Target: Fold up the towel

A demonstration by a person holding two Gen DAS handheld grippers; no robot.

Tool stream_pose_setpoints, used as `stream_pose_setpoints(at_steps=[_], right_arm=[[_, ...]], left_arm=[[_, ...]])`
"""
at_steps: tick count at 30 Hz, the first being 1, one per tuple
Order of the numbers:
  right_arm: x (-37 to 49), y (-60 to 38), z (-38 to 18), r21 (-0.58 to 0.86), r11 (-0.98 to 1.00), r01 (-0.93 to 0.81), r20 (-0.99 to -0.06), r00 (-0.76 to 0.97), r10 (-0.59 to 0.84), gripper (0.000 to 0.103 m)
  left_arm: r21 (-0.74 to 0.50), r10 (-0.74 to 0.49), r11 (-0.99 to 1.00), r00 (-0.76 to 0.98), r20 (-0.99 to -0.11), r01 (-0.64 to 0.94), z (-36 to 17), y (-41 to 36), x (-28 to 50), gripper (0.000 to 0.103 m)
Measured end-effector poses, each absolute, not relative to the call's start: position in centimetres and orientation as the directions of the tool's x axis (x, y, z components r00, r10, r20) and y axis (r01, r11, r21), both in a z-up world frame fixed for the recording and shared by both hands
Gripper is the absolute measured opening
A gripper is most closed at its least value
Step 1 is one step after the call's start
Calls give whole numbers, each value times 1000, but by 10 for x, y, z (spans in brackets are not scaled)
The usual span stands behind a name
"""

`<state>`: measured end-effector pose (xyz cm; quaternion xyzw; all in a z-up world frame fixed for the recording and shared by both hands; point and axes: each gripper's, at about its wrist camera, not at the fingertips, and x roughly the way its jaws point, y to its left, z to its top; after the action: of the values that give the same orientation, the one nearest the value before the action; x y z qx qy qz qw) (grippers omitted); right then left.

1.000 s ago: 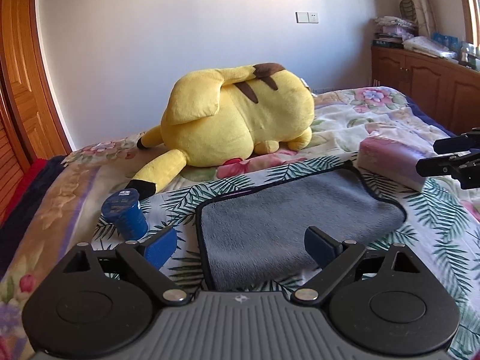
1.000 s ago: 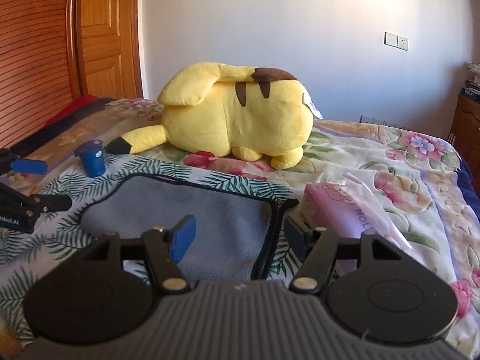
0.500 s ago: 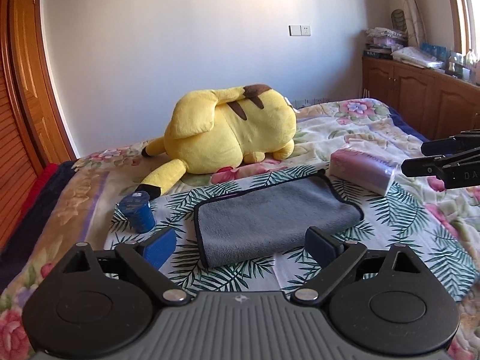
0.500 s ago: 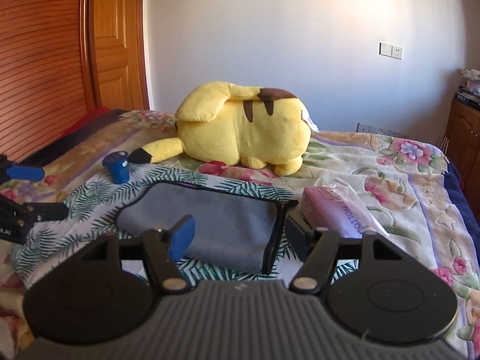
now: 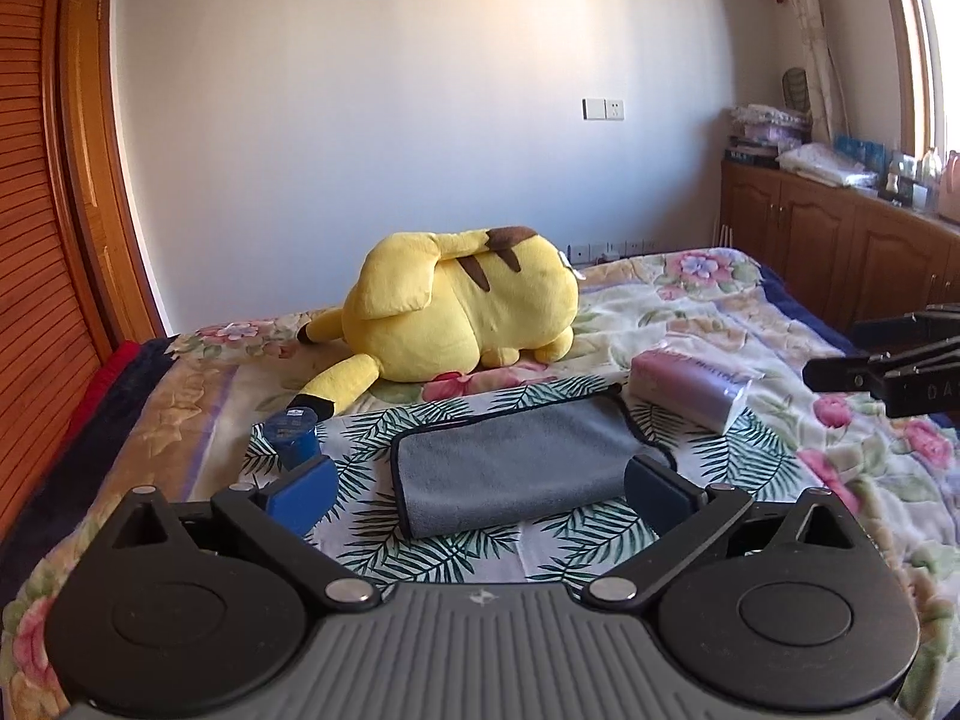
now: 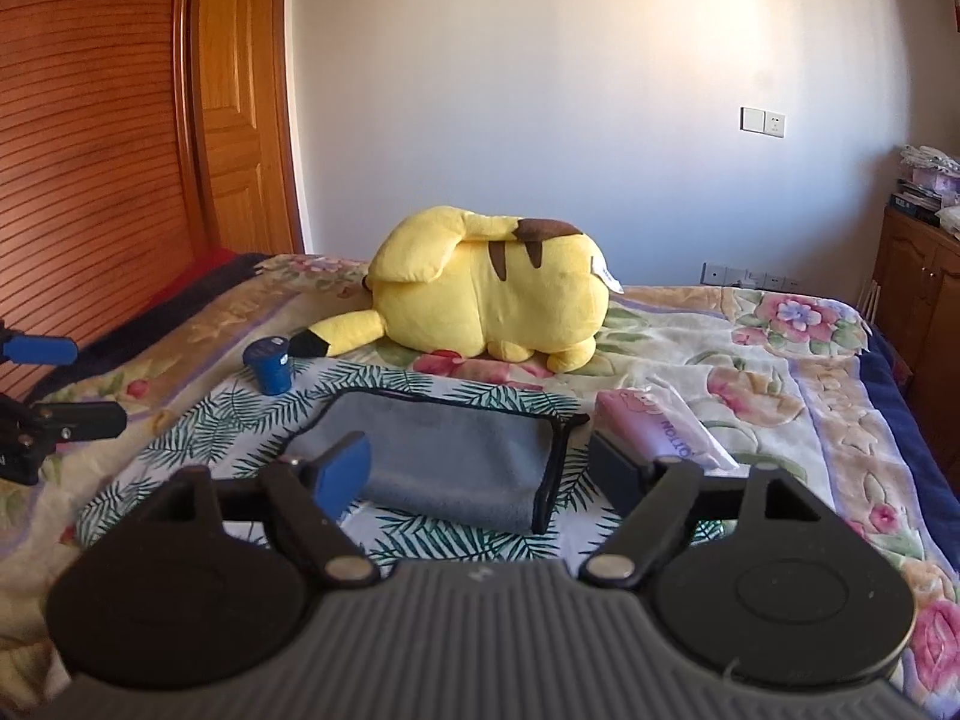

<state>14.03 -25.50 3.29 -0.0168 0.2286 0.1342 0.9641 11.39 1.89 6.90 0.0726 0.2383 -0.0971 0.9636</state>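
A grey towel (image 5: 516,462) with dark edging lies folded flat on a palm-leaf cloth on the bed; it also shows in the right wrist view (image 6: 444,456). My left gripper (image 5: 477,489) is open and empty, held above and in front of the towel's near edge. My right gripper (image 6: 480,468) is open and empty, also back from the towel, over its near right part. Each gripper shows at the edge of the other's view: the right one (image 5: 888,366) and the left one (image 6: 42,384).
A big yellow plush toy (image 5: 462,312) lies behind the towel. A blue cup (image 5: 292,432) stands left of the towel, a pink tissue pack (image 5: 690,387) right of it. Wooden wardrobe doors (image 6: 96,180) are at left, a wooden cabinet (image 5: 840,252) at right.
Both grippers have pulled back and up from the towel, so it looks smaller and farther. The towel lies still and both grippers stay open.
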Motion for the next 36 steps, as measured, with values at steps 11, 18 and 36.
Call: stream_pose_setpoints(at_steps=[11,18,36], right_arm=[[96,-262,46,-9,972,-233,-400,892,210,103],[75,-267,49,1,979,-205,-384,904,189,103],[30,-253,17,43,981,-191,-398,897,192,103]], left_arm=[[101,-125,977,883,-453,190,89,16,79,103],[105,-112,979,894,-433,174,88,11,56,103],[110,-111,978,890,-442,176,33,2,1,103]])
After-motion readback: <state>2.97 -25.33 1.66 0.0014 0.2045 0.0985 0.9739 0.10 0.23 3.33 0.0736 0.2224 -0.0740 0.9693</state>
